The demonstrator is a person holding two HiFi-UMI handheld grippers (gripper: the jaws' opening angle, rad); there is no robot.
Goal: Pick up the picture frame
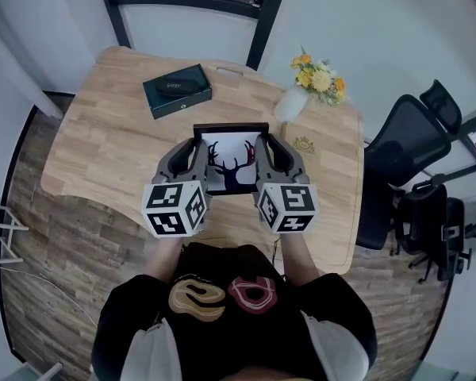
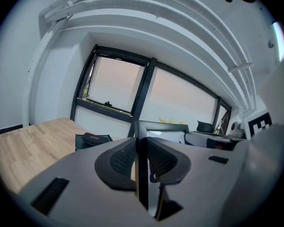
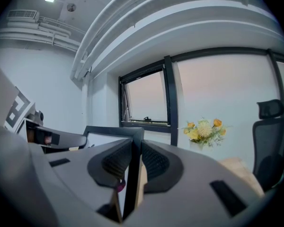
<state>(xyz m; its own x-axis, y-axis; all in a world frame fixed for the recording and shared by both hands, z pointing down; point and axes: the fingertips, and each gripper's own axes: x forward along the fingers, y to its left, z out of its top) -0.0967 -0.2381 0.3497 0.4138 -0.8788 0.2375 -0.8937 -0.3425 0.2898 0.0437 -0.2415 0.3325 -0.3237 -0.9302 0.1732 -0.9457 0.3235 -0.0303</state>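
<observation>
A picture frame (image 1: 232, 165) with an antler print, held over the wooden table (image 1: 103, 145), one side edge in each claw; to lift it well, raise both hands together and level so neither edge twists free; left gripper (image 1: 192, 157) and right gripper (image 1: 268, 155) each part-closed, pinching the frame's thin black edge

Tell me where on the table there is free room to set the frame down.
The widest bare patch of the table is at left, between the box and the near edge, beside the left tool. A narrower one lies right of the right tool, nearer than the vase. The far edge is crowded; the frame hides the middle.
</observation>
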